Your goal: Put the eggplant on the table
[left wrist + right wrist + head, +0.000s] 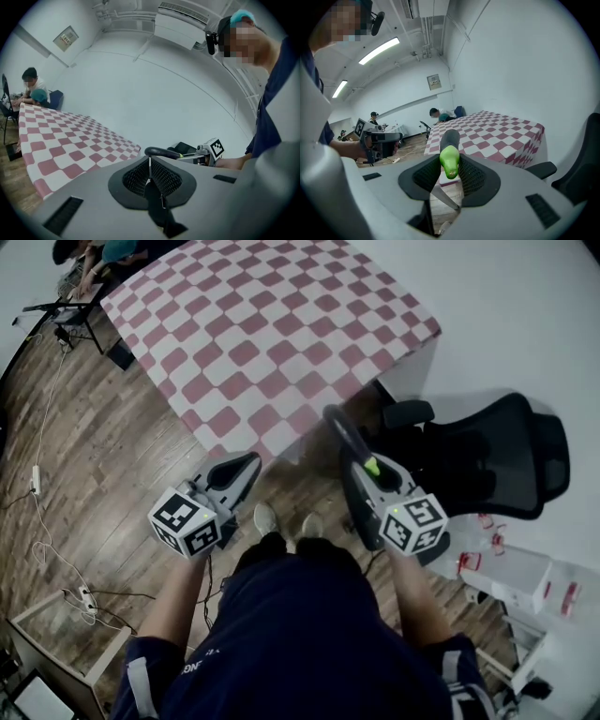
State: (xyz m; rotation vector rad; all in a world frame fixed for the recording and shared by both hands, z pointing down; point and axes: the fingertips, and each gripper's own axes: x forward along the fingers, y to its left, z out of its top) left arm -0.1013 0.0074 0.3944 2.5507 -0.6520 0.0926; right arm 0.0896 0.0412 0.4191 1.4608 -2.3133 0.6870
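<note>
Eggplant (449, 151) sits clamped by its green stem end in the right gripper (450, 174), off the table (262, 334), short of its near corner. Carry it level past the edge, lower until it rests, then release. Left gripper (150, 176) is closed and empty.

Table (281, 324): red-and-white checked cloth (216, 381) covers the top and hangs over the near edges. It stands on a wood plank floor (112, 456). Black office chair (487, 456) just right of the table's near corner. Two pale shoes (266, 518) before that corner. Left of the table, a white cable (45, 540) runs to a power strip (86, 597).
</note>
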